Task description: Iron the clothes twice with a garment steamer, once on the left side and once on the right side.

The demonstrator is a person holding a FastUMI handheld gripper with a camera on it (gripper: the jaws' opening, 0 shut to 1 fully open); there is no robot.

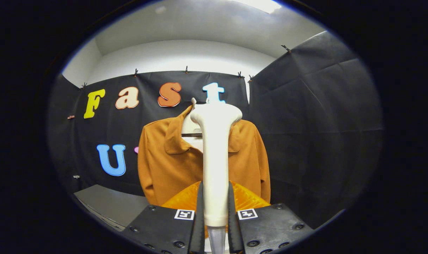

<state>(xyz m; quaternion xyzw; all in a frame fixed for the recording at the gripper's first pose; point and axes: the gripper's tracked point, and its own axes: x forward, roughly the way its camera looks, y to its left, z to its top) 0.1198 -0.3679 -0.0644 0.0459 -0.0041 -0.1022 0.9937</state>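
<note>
a white steamer (215, 158) is clamped upright between both fingers of the gripper (215, 225). beyond the steamer a brown shirt (171, 165) is hung, facing it. no pass seems begun; next the steamer head should be brought to one side of the shirt. the shirt's middle and hem are hidden behind the steamer.

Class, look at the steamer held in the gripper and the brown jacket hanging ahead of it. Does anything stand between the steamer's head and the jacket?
Nothing visible does. The gripper is shut on the white steamer, whose head rises in front of the brown jacket's collar, with no other object between them.
</note>
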